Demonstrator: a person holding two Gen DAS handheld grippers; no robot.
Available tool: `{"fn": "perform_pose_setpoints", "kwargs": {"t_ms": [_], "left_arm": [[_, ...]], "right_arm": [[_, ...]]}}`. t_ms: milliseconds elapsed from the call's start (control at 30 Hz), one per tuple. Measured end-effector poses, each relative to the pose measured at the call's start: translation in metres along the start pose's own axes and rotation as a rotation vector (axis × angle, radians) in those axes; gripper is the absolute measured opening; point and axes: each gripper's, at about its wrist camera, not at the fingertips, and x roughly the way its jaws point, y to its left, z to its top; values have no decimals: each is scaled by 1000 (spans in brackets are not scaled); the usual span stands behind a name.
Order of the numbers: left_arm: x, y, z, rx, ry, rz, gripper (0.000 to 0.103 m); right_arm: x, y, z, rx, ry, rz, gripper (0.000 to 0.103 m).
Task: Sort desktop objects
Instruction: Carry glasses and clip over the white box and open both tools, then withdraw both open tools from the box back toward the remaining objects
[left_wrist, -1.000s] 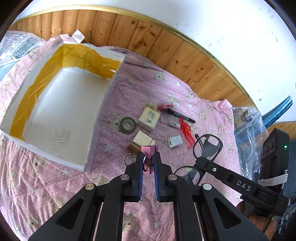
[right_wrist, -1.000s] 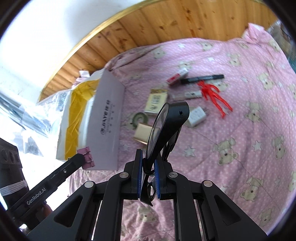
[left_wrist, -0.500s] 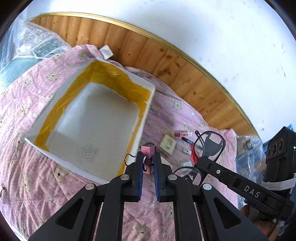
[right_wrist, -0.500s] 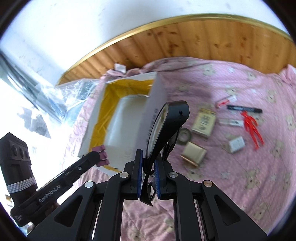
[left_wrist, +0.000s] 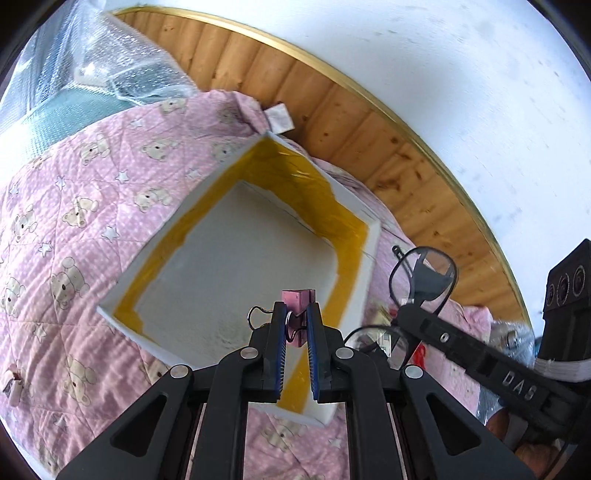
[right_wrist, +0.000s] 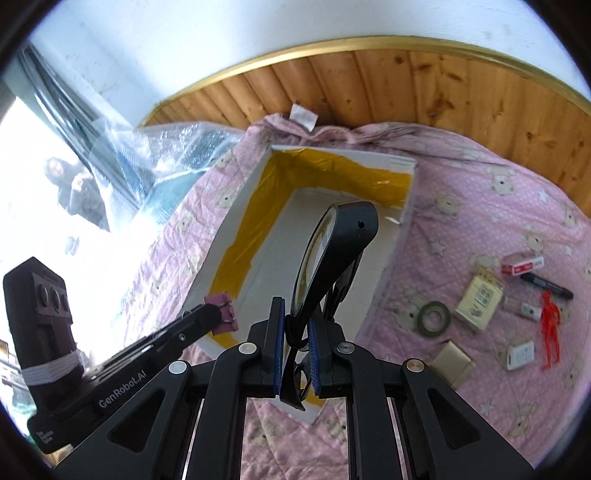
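My left gripper (left_wrist: 296, 314) is shut on a pink binder clip (left_wrist: 297, 301) and hangs over the near part of the white box (left_wrist: 236, 258) lined with yellow tape. My right gripper (right_wrist: 295, 314) is shut on black-framed glasses (right_wrist: 332, 251), held above the same box (right_wrist: 288, 236). The glasses (left_wrist: 424, 273) and the right gripper also show at the right of the left wrist view. In the right wrist view the binder clip (right_wrist: 221, 312) sits at the tip of the left gripper, over the box's near left corner.
On the pink bear quilt (right_wrist: 480, 192) right of the box lie a tape roll (right_wrist: 434, 314), a small booklet (right_wrist: 478, 297), a black marker (right_wrist: 546, 285), a red plastic piece (right_wrist: 550, 319), a white charger (right_wrist: 520, 355) and a gold case (right_wrist: 452, 363). Bubble wrap (left_wrist: 110, 74) lies at the far left.
Both grippers have moved left from over the loose objects to above the box, each keeping its object. The box now fills the middle of both views.
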Motion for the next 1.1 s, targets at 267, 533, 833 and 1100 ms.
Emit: {"fn": "perform_pose_setpoints", "kwargs": {"t_ms": [267,533,833,1100], "left_arm": [[36,28,18,-40,39,67,20],[48,38,12,-62,77,110,34],[19,43,-18,-79,101,145,35],[8,3,-43,24,131,124,35]], "right_arm": [[43,3,6,-38,69,42,25],[36,-21,-10,37,85,80,29],[6,-53,-69,155,84,111,33],[-21,-66,-92,188,51,114,34]]}}
